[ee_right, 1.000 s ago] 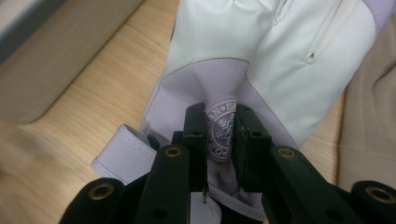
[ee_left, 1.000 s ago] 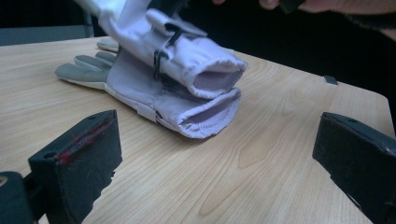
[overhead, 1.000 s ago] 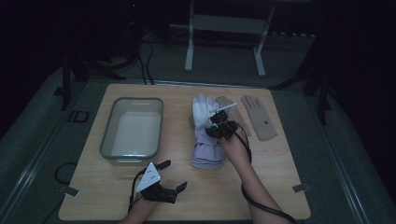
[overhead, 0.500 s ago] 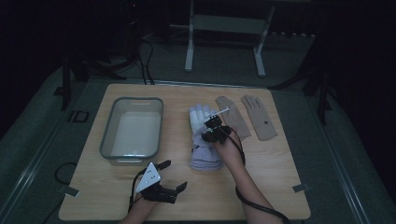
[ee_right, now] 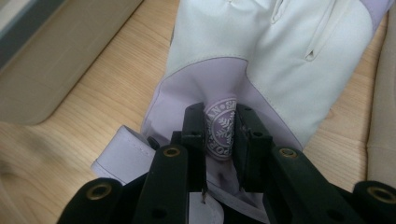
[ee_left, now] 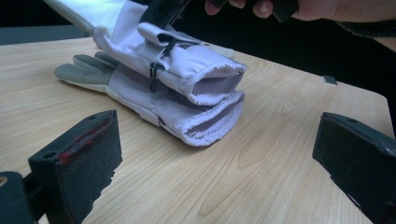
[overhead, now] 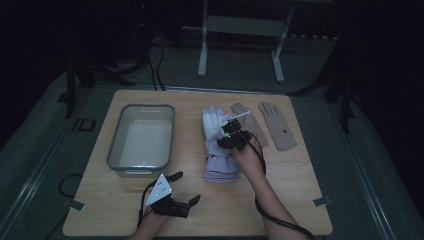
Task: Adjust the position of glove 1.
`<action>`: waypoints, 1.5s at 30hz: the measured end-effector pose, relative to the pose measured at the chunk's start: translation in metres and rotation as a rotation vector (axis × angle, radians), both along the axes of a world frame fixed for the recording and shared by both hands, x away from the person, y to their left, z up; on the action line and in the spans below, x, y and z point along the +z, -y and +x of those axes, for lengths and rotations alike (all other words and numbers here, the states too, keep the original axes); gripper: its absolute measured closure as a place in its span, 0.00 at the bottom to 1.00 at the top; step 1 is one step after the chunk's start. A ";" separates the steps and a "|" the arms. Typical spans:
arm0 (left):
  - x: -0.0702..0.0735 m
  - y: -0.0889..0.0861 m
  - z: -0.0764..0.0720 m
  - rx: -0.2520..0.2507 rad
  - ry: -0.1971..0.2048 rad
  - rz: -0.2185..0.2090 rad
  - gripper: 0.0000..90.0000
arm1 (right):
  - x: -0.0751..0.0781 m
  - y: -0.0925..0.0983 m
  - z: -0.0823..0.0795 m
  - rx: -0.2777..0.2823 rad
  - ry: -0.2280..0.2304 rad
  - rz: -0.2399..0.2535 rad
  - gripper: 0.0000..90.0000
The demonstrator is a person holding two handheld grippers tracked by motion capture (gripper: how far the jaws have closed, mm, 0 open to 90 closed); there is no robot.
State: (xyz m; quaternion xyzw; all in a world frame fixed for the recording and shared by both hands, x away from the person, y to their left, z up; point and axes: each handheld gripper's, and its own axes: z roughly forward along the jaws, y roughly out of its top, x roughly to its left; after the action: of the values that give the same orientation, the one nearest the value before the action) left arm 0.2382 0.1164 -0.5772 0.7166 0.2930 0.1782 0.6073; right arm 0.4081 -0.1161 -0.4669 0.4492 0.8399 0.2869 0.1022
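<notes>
While the right tongs (ee_right: 219,135) pinch a fold of the upper white-and-lilac glove (ee_right: 261,56) at its round snowflake badge (ee_right: 223,130), the cloth bunches up between the two black jaws, which have just been closing a little further on it. From the high view, these tongs (overhead: 235,139) sit over the middle of the glove pair (overhead: 220,150), which lies on the wooden counter (overhead: 300,200) just right of the grey bin (overhead: 142,137). From the left gripper view, the two gloves lie stacked, the upper glove (ee_left: 187,60) lifted slightly at its far end where the right hand (ee_left: 299,7) holds it, the lower glove (ee_left: 140,93) flat on the counter, both cuffs open toward the camera.

The left tongs (overhead: 182,187) rest low on the near part of the counter, jaws spread wide with nothing between them, well apart from the gloves. Its two black pads (ee_left: 84,154) stand at either side of the left gripper view, aimed at the cuffs.

A pair of tan gloves (overhead: 277,125) lies flat to the right of the white pair, near the far edge, the nearer tan glove just beside the right tongs.
</notes>
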 end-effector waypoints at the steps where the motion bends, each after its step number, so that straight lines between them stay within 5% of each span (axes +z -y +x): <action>1: 0.000 0.000 0.000 0.001 0.000 0.000 0.02 | 0.000 0.000 0.000 -0.001 -0.005 0.001 0.84; 9: 0.000 0.000 0.000 -0.001 -0.001 -0.003 0.02 | -0.030 -0.005 0.007 -0.006 -0.054 -0.018 0.82; 15: 0.000 0.001 -0.001 0.005 0.006 0.003 0.02 | -0.039 -0.008 0.006 0.006 -0.033 -0.036 0.75; 25: 0.000 0.001 -0.001 0.039 0.008 0.018 0.02 | -0.021 0.003 -0.003 0.048 0.003 0.020 0.60; 33: 0.005 0.002 0.006 0.047 -0.068 -0.014 0.02 | 0.003 0.030 -0.011 0.067 0.082 0.063 0.52; 36: 0.011 0.003 0.011 0.086 -0.091 0.035 0.02 | 0.008 0.043 -0.011 0.068 0.116 0.059 0.51; 39: 0.019 0.004 0.017 0.083 -0.153 0.023 0.02 | 0.010 0.053 -0.011 0.047 0.109 0.063 0.54; 45: 0.045 0.020 0.031 0.090 -0.187 0.091 0.02 | 0.004 0.059 -0.011 0.015 0.058 0.083 0.58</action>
State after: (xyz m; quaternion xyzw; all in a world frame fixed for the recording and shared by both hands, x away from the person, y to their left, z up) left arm 0.2693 0.0963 -0.5326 0.7431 0.3717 0.1507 0.5357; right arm 0.3973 -0.1754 -0.4632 0.4381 0.8274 0.3351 0.1059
